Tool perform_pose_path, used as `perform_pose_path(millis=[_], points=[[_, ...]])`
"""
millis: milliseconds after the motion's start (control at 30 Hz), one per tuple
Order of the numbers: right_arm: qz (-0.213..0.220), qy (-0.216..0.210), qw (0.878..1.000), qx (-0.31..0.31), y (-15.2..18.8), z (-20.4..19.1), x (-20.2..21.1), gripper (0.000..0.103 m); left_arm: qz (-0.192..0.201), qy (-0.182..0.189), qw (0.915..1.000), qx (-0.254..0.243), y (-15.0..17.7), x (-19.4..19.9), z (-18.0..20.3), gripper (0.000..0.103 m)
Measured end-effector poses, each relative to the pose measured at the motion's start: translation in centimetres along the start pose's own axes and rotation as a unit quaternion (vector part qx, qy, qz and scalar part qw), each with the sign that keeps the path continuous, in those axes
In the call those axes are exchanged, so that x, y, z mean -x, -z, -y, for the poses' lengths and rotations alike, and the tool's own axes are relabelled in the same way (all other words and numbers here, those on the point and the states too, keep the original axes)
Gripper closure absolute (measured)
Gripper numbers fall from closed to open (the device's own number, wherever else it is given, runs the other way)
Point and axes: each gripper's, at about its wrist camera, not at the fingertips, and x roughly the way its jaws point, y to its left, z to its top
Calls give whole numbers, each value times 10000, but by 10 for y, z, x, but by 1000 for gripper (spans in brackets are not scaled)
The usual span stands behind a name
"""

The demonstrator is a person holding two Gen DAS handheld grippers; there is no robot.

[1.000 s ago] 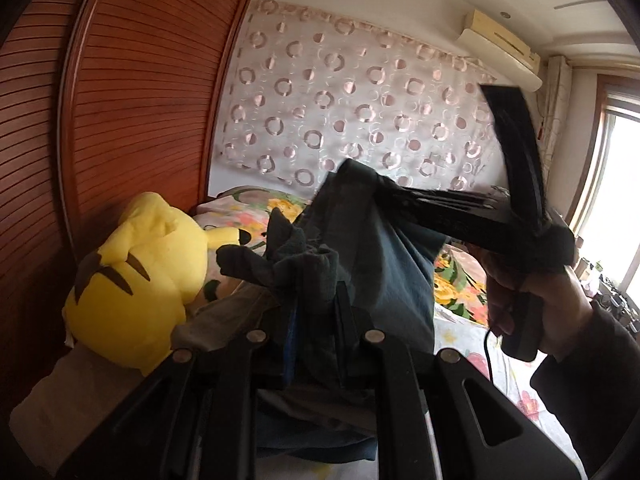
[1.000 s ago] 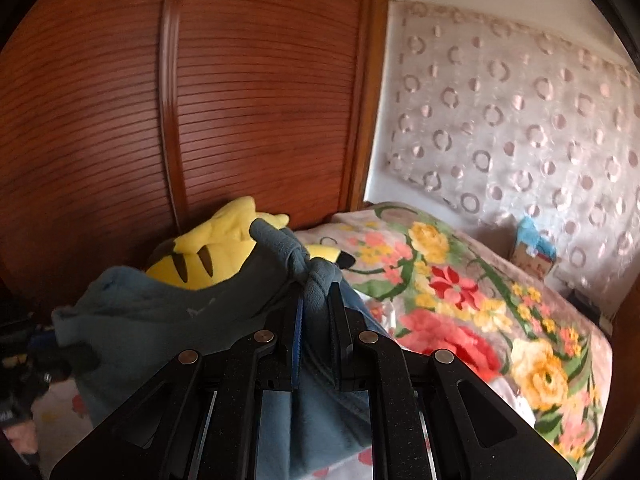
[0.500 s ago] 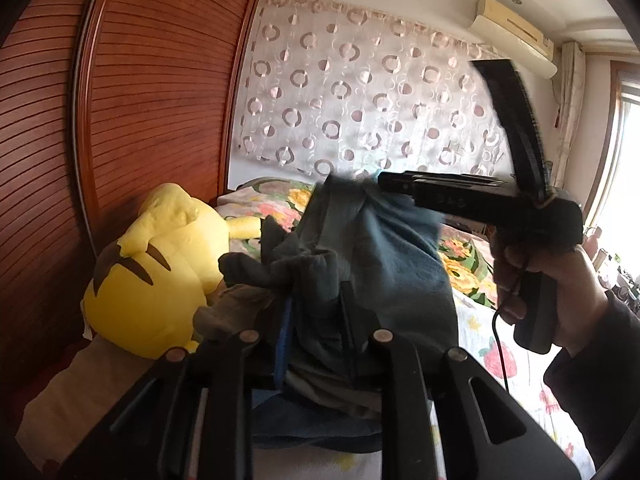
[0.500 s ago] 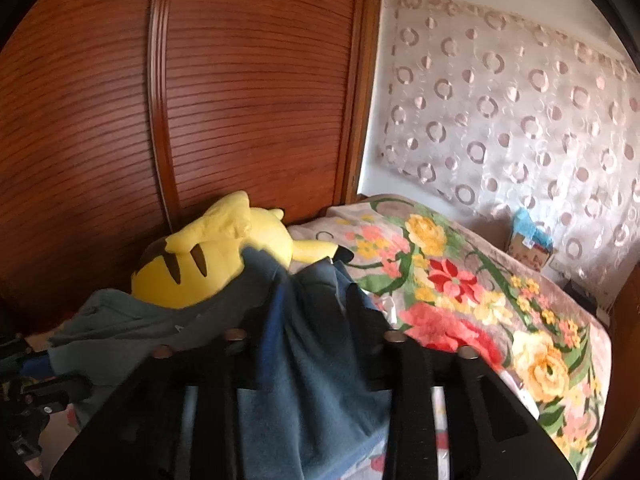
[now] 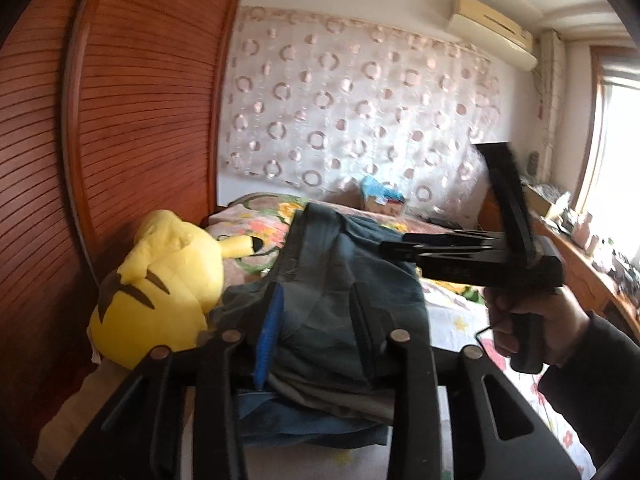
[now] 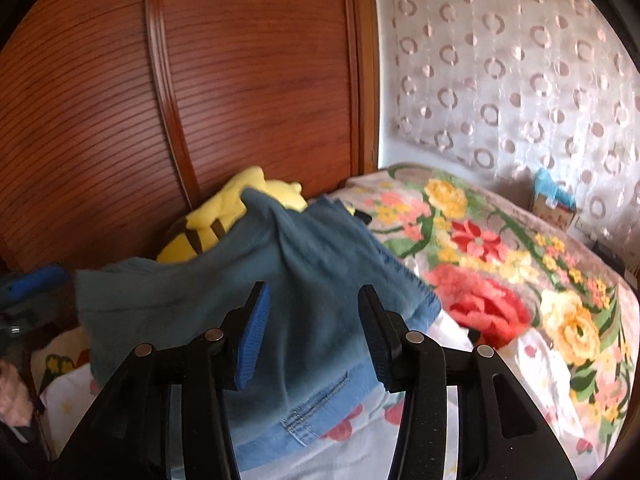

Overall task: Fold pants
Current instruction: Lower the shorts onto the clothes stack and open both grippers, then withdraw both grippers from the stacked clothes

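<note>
The dark teal pants (image 5: 348,256) lie bunched on a pile of clothes on the bed. My left gripper (image 5: 316,308) has its jaws opening, and the cloth sits loosely in the gap without being pinched. In the right wrist view the pants (image 6: 320,264) spread out just beyond my right gripper (image 6: 314,304). Its jaws are opening too, with the pads off the fabric. The left wrist view shows the right gripper (image 5: 392,246) at the pants' right edge, with a person's hand (image 5: 532,320) holding it.
A yellow plush toy (image 5: 160,292) leans against the wooden slatted wardrobe door (image 5: 140,120), left of the pants. Folded denim (image 6: 320,408) lies under them. A floral bedspread (image 6: 480,248) stretches to the right, and a small box (image 6: 554,204) stands by the curtained wall.
Both grippers went from shut on the pants to jaws apart. The cloth slipped free and settled lower on the pile. The right gripper came down a little.
</note>
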Motion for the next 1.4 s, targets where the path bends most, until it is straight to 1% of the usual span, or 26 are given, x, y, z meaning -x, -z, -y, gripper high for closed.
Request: perform_pose_path(millis=[167, 300, 367, 467, 600, 700, 900, 1033, 1133, 1400], points=[[-79, 143, 9995, -284, 12, 15, -13, 57, -567, 82, 9980, -270, 7, -28, 13, 64], [-47, 145, 9991, -388, 17, 19, -17, 57, -859, 27, 9955, -394, 20, -44, 17, 63], [-17, 155, 9992, -378, 18, 18, -16, 57, -986, 26, 9944, -381, 27, -51, 16, 63], [17, 167, 9991, -392, 18, 16, -14, 57, -978, 3, 9942, -447, 33, -52, 18, 63], [78, 284, 9985, -464, 18, 12, -1, 57, -994, -6, 9936, -536, 33, -48, 21, 63], [208, 366, 9977, -537, 19, 6, 22, 57, -1003, 94, 9937, -486, 29, -41, 21, 63], [509, 645, 9951, -556, 27, -13, 77, 57, -894, 81, 9944, -552, 26, -16, 25, 63], [651, 792, 9929, -603, 39, -27, 118, 57, -797, 103, 9946, -660, 26, 4, 34, 63], [786, 891, 9909, -625, 49, -40, 150, 57, -717, 208, 9943, -762, 25, 21, 45, 63], [986, 1120, 9865, -680, 78, -66, 212, 57, -523, 301, 9940, -916, 24, 62, 68, 63]])
